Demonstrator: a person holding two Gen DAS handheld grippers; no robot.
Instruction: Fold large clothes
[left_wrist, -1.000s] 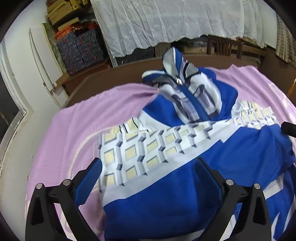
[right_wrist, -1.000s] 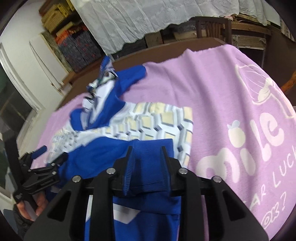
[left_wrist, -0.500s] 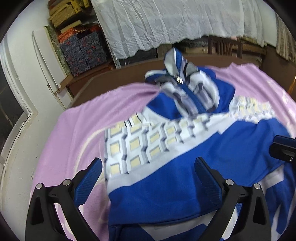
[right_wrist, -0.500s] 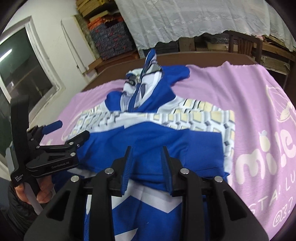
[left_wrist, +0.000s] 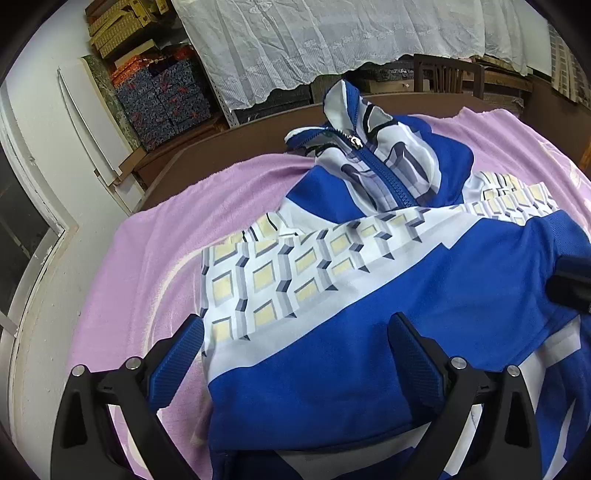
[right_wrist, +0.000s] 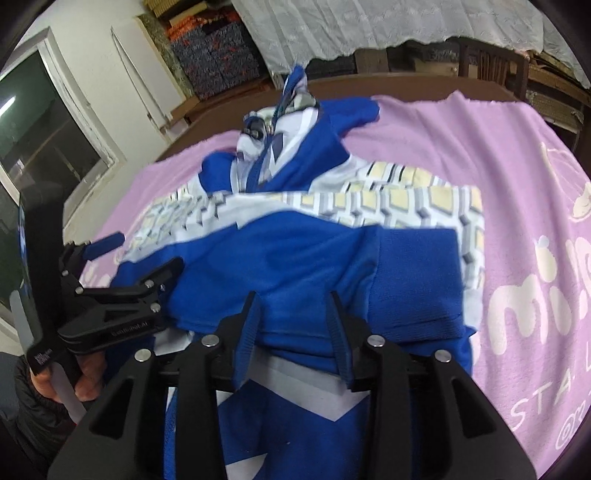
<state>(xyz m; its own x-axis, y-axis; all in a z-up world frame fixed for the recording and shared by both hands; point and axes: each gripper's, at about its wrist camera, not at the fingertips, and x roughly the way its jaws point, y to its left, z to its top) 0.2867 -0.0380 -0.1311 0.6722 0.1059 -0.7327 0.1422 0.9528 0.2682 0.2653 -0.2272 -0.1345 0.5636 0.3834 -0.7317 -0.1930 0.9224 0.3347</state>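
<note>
A blue and white zip jacket (left_wrist: 369, 280) with a yellow-square pattern lies on a pink blanket (left_wrist: 155, 243); both sleeves are folded across its body. It also shows in the right wrist view (right_wrist: 295, 251). My left gripper (left_wrist: 295, 350) is open, its fingers spread over the left folded sleeve; it also shows in the right wrist view (right_wrist: 136, 254). My right gripper (right_wrist: 293, 325) is partly open over the blue sleeve fabric, nothing pinched. Its tip shows in the left wrist view (left_wrist: 569, 284).
The blanket (right_wrist: 517, 206) with white lettering covers a brown table (left_wrist: 236, 140). Stacked boxes (left_wrist: 162, 96), a white lace curtain (left_wrist: 332, 40) and a wooden chair (left_wrist: 447, 77) stand behind. A white wall and window frame (left_wrist: 33, 236) are at the left.
My right gripper carried the blue sleeve leftward across the jacket, then opened and let it go. My left gripper stayed open over the left side.
</note>
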